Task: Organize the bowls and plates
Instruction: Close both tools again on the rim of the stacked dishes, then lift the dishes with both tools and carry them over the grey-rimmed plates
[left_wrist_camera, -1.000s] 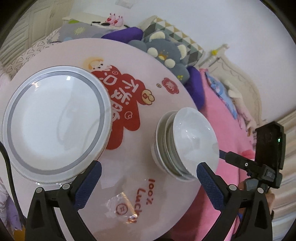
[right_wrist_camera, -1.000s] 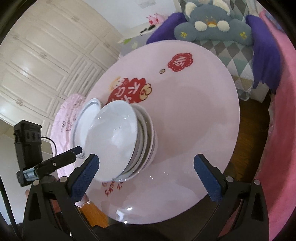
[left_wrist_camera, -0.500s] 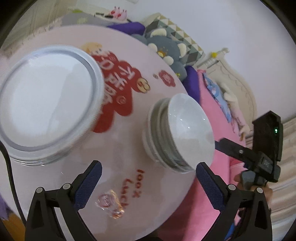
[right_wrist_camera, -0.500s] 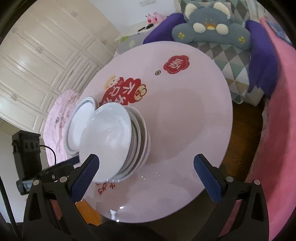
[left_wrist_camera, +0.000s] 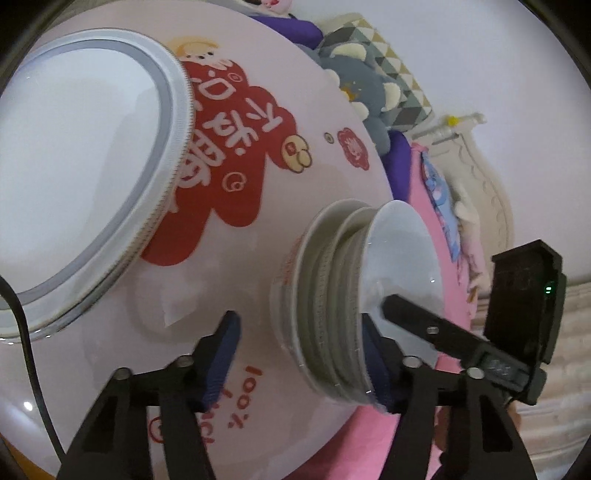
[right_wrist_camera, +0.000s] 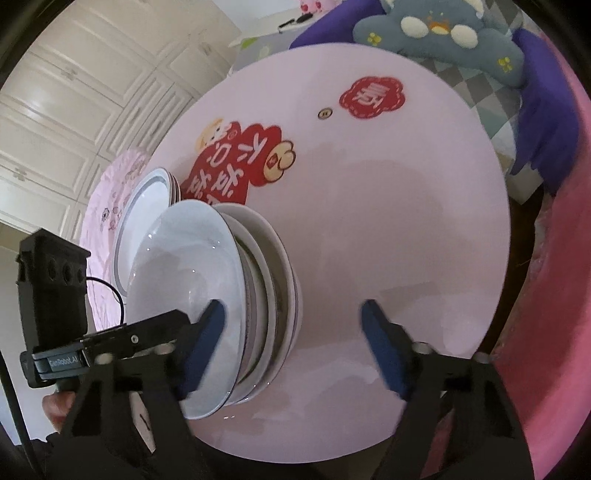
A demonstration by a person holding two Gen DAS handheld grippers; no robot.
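Note:
A stack of white bowls (left_wrist_camera: 328, 295) stands near the edge of the round pink table (left_wrist_camera: 236, 280); it also shows in the right wrist view (right_wrist_camera: 221, 295). A stack of grey-rimmed white plates (left_wrist_camera: 85, 173) sits at the left, and shows behind the bowls in the right wrist view (right_wrist_camera: 147, 206). My left gripper (left_wrist_camera: 301, 363) is open, its jaws straddling the bowl stack's side. My right gripper (right_wrist_camera: 295, 343) is open too, straddling the same stack from the opposite side, its left pad (right_wrist_camera: 207, 328) inside the top bowl.
The table carries red cartoon prints (left_wrist_camera: 229, 155). A grey plush toy (right_wrist_camera: 439, 33) and purple cushion (right_wrist_camera: 543, 140) lie beyond the table. Pink bedding (left_wrist_camera: 436, 236) borders the table edge. White cabinet doors (right_wrist_camera: 74, 92) stand at the left in the right wrist view.
Both grippers have moved in close to the bowl stack and narrowed their jaws around it. The plates and bowls have not moved on the table.

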